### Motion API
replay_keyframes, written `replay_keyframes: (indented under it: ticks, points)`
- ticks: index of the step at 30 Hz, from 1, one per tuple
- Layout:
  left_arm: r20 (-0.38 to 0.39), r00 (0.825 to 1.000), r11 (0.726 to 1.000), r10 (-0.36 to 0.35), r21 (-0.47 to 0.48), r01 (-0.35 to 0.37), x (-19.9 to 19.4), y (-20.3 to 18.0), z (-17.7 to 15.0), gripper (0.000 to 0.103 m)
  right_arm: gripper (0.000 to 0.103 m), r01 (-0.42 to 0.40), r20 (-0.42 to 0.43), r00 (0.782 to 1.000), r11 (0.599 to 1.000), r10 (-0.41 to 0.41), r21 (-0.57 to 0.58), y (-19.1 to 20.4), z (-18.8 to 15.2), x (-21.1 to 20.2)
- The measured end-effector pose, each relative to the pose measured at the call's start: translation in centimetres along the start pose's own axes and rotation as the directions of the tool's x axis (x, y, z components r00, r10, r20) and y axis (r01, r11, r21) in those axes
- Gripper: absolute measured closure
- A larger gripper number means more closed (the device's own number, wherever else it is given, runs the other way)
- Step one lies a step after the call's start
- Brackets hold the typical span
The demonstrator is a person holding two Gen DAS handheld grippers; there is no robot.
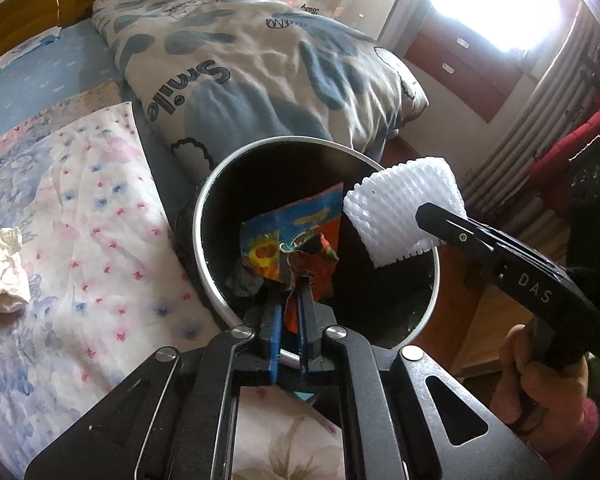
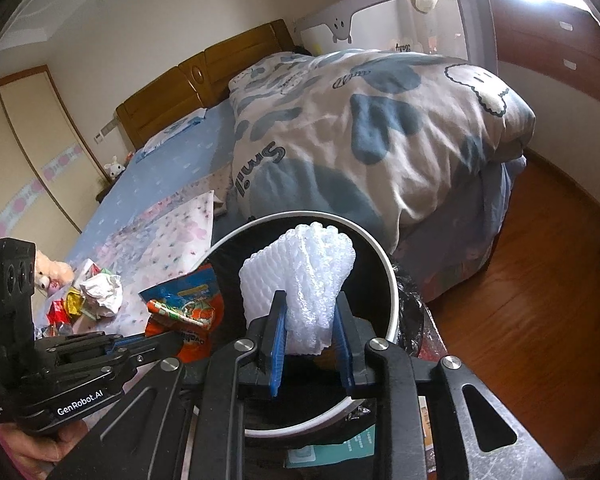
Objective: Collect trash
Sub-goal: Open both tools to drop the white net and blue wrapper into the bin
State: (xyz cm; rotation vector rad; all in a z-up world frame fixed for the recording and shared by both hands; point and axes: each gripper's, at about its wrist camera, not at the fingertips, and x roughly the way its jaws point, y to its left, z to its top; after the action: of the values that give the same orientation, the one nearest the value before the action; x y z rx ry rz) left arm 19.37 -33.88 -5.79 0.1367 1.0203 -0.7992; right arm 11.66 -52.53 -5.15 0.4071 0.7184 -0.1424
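**Both tongs loaded over the bin**

Left wrist view
- Left gripper (image 1: 296, 280) clenched on an orange-and-blue snack wrapper (image 1: 296, 236); the wrapper stands up from the fingertips, over the mouth of the white-rimmed trash bin (image 1: 204, 216) with its black liner.
- Right gripper (image 1: 432, 216) comes in from the right, clamped on a white foam fruit net (image 1: 404, 204) held over the bin's right rim. Its arm reads "DAS".
- Quilt (image 1: 260, 60) beyond the bin, printed "Smile" in dark letters; smaller print near its far edge too small to read.
- Left of the tongs, on the floral sheet (image 1: 80, 208), a crumpled white tissue (image 1: 2, 264).
- The hand (image 1: 540, 376) gripping the right tool shows at lower right.

Right wrist view
- Right gripper (image 2: 310, 316) grasping the foam fruit net (image 2: 300, 276) between blue pads (image 2: 278, 340); the net sits above the open trash bin (image 2: 392, 280).
- Left gripper (image 2: 156, 336) enters from the left, its arm marked "GenRobot.AI"; the snack wrapper (image 2: 188, 308) is pinched at its tip, at the bin's left rim.
- Seen here only: a pile of wrappers (image 2: 66, 304) with the crumpled white tissue (image 2: 102, 292) on the bed left of the tongs, a plush toy (image 2: 48, 272) behind it, wooden headboard (image 2: 204, 76), wardrobe (image 2: 28, 148), wood floor (image 2: 540, 280).
- The quilt (image 2: 360, 128) again reads "Smil", its end hidden.
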Motion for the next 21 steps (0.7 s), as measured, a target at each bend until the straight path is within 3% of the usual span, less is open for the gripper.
replay_keyframes:
  ticks: [2, 4, 6, 12, 14, 17, 21]
  points:
    - [-0.002, 1.000, 1.000, -0.008, -0.005, 0.008, 0.1, 0.0, 0.0, 0.087, 0.068, 0.008, -0.008, 1.000, 1.000, -0.008, 0.008, -0.2, 0.0, 0.2]
    - [0.003, 1.000, 1.000, -0.007, -0.015, 0.007, -0.1, 0.2, -0.1, 0.071, 0.066, 0.006, -0.006, 1.000, 1.000, -0.006, 0.021, -0.5, 0.1, 0.2]
    - [0.016, 1.000, 1.000, -0.012, -0.027, 0.012, -0.5, 0.5, -0.4, 0.063, 0.053, 0.004, -0.004, 1.000, 0.999, -0.004, 0.036, -0.8, 0.0, 0.1]
    - [0.040, 0.999, 0.998, -0.001, -0.062, 0.003, -1.9, 1.8, -1.9, 0.057, 0.043, -0.018, 0.015, 1.000, 0.998, 0.017, 0.063, -0.7, -0.4, -0.6]
    - [0.050, 0.999, 0.997, 0.008, -0.080, -0.004, -2.5, 2.5, -2.7, 0.055, 0.035, -0.030, 0.024, 0.999, 0.997, 0.029, 0.068, -0.3, -0.7, -0.9]
    - [0.066, 0.998, 0.993, 0.022, -0.121, -0.014, -3.7, 3.8, -4.1, 0.054, 0.025, -0.052, 0.044, 0.998, 0.997, 0.049, 0.063, 0.8, -1.3, -1.5]
    - [0.090, 0.994, 0.986, 0.062, -0.157, -0.048, -5.4, 5.6, -5.9, 0.053, 0.019, -0.090, 0.051, 0.995, 0.995, 0.087, 0.050, 2.9, -2.1, -1.9]
